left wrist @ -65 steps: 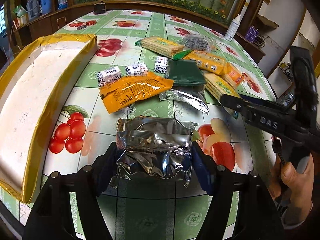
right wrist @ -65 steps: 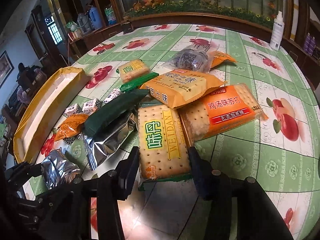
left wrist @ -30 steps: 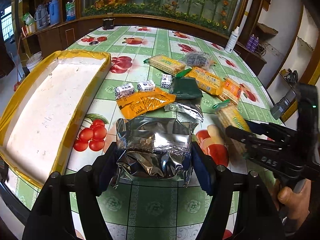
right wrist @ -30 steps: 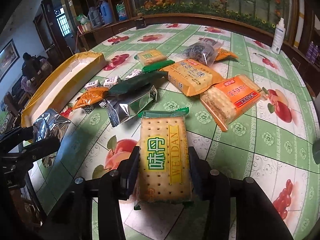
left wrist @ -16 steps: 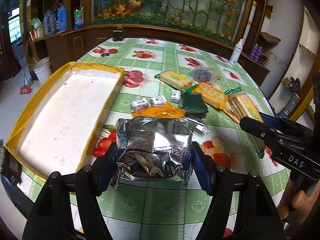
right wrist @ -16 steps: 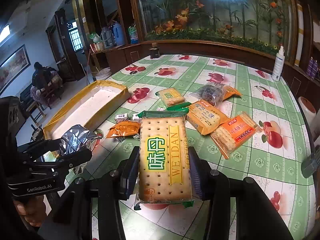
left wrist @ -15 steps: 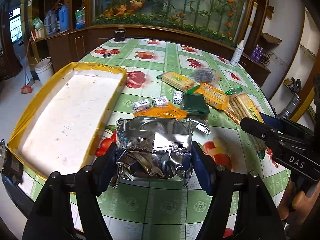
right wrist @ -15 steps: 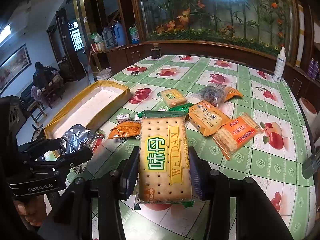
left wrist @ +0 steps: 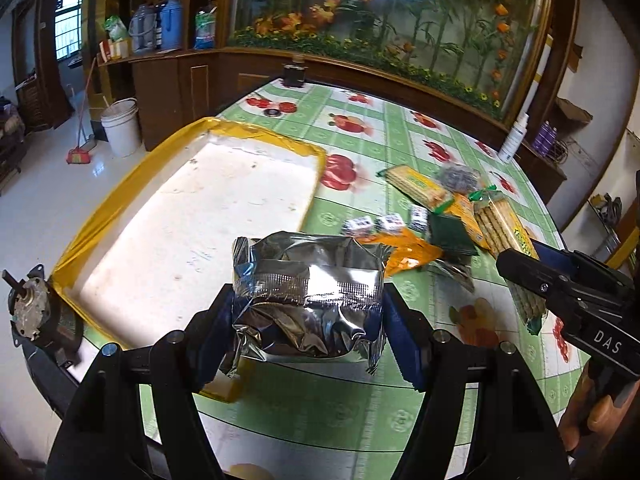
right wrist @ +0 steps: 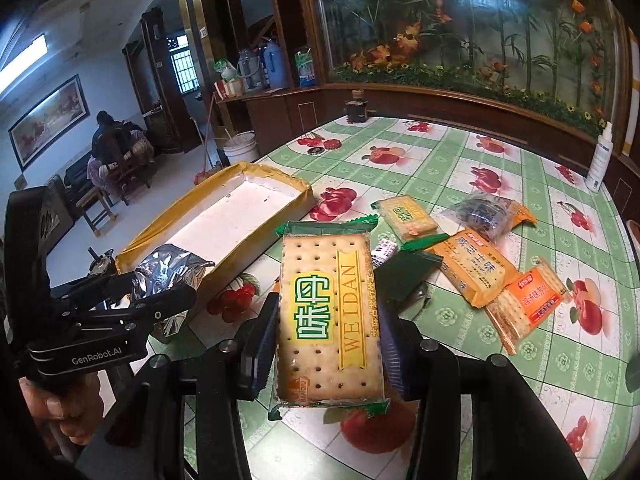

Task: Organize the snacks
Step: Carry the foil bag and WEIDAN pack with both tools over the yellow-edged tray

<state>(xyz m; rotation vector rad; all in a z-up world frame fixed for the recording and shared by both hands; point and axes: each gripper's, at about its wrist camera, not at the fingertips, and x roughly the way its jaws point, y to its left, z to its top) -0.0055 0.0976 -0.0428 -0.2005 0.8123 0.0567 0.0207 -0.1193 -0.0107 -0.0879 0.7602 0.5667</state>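
We've got the left gripper (left wrist: 306, 320) jaws clamped on a silver foil pouch (left wrist: 306, 296). The right gripper (right wrist: 330, 344) jaws squeeze our WEIDAN cracker pack (right wrist: 330, 312), yellow-rimmed tray (right wrist: 188, 220) ahead-left.

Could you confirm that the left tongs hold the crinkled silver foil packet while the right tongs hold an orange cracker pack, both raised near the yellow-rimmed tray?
Not quite: the right tongs hold a green-edged WEIDAN cracker pack, as the right wrist view shows. The orange cracker pack lies on the table. The left tongs do hold the crinkled silver foil packet near the yellow-rimmed tray.
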